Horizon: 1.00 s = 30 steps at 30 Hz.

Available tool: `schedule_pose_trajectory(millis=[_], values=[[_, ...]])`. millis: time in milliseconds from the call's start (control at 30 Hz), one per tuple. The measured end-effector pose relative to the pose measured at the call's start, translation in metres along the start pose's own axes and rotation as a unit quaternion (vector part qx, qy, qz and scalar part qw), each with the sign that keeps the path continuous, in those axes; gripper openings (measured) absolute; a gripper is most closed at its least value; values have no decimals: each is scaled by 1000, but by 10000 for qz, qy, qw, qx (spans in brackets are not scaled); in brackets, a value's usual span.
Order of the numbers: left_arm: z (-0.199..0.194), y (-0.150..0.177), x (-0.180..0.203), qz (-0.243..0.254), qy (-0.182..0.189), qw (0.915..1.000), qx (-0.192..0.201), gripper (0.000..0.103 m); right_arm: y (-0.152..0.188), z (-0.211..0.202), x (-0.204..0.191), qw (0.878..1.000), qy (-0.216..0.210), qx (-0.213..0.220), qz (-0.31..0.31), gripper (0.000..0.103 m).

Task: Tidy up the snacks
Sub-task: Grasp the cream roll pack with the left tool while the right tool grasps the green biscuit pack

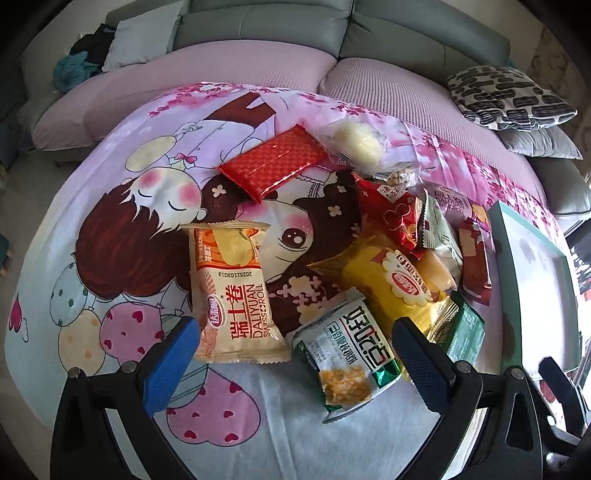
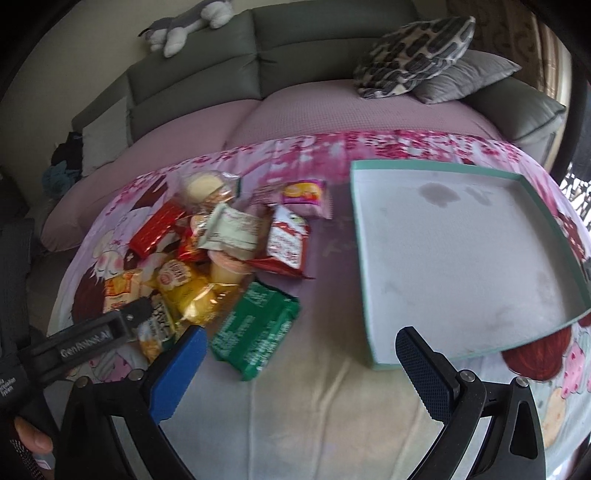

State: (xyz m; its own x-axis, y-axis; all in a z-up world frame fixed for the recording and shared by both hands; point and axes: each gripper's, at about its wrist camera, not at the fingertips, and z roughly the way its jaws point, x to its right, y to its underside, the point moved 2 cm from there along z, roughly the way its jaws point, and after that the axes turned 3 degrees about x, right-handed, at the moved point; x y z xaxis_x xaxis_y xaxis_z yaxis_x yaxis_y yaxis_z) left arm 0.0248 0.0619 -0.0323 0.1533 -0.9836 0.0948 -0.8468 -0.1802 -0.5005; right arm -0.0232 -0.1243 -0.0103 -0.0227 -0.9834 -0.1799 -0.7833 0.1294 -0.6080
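Observation:
A heap of snack packets lies on a cartoon-print cloth (image 1: pixel 110 229). My left gripper (image 1: pixel 295 362) is open above the near edge of the heap, with a cream Swiss roll packet (image 1: pixel 232 291) and a green-white packet (image 1: pixel 347 354) between its fingers, neither gripped. Behind them lie a yellow packet (image 1: pixel 391 284) and a red packet (image 1: pixel 271 162). In the right wrist view my right gripper (image 2: pixel 301 365) is open over bare cloth, holding nothing. A green packet (image 2: pixel 256 328) lies just ahead of its left finger. The shallow teal-edged box (image 2: pixel 454 258) stands empty at the right.
A grey sofa with pink seat covers (image 1: pixel 258 62) runs behind the cloth, with patterned cushions (image 1: pixel 509 96) at the right. A plush toy (image 2: pixel 181 26) rests on the sofa back. A hand (image 2: pixel 29 439) and the left gripper's body (image 2: pixel 92 339) show at the lower left of the right wrist view.

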Motion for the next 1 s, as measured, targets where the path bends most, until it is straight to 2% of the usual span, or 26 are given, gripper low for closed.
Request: schedule_pose_trajectory(millis=[167, 300, 467, 567, 633, 733, 1000], values=[[7, 0, -10, -238, -87, 9996, -90, 103, -3, 22, -16, 9998, -67, -134, -165, 103], [15, 0, -18, -388, -11, 9988, -283, 103, -5, 34, -17, 9998, -39, -164, -86, 103], [18, 0, -22, -411, -47, 9986, -337, 103, -2, 46, -15, 9995, 35, -317, -39, 102], [18, 0, -20, -419, 115, 9983, -399, 103, 0, 53, -14, 9990, 178, -390, -104, 93], [18, 1, -16, -326, 41, 9986, -408, 103, 2, 58, -14, 9985, 194, -489, -119, 89], [21, 1, -11, -246, -7, 9986, -464, 103, 3, 58, -14, 9984, 178, -530, -131, 84], [19, 2, -1, -154, 177, 9983, -527, 103, 10, 50, -9, 9977, 290, -584, -193, 71]])
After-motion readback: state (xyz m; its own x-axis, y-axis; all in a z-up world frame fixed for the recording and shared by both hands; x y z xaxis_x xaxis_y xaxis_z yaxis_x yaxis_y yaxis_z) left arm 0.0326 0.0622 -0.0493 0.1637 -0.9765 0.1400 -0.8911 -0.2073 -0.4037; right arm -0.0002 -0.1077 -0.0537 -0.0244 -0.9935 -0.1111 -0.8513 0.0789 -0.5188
